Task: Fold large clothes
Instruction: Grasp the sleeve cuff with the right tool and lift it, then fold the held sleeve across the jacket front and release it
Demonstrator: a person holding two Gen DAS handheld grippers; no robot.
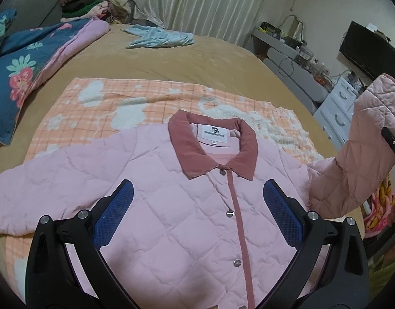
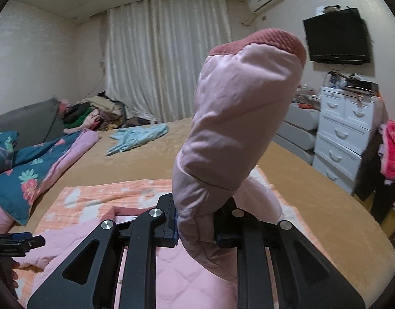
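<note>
Task status: early stage. The pink quilted jacket (image 1: 171, 206) lies front-up and buttoned on an orange checked blanket (image 1: 99, 108), which is spread over the tan bed sheet (image 1: 184, 59). The body is flat and no fold of it is visible. The sleeve on the left of the left wrist view (image 1: 30, 188) lies extended and flat. The other sleeve (image 2: 238, 118) is lifted clear of the bed, its cuff standing upward; judged from this, the first sleeve fold is in progress. Remaining, by estimate: lay this sleeve across the chest, fold the opposite sleeve, then fold the body

Tool state:
- Right gripper (image 2: 197, 229): jaws closed on the raised sleeve, fabric bunched between them
- Left gripper (image 1: 197, 211): jaws spread wide above the jacket chest, nothing between the blue pads (image 1: 115, 213)

Materials and shapes:
- Jacket shell: soft, padded, diamond-stitched, matte
- Collar (image 1: 212, 144), placket and cuff trim: darker rose, ribbed, corduroy-like
- Fasteners: round metal snaps (image 1: 229, 214) along the placket
- The sleeve holds a rounded tube shape, which suggests springy filling that may resist staying creased
- Blanket: fleecy, with white raised patches
</note>
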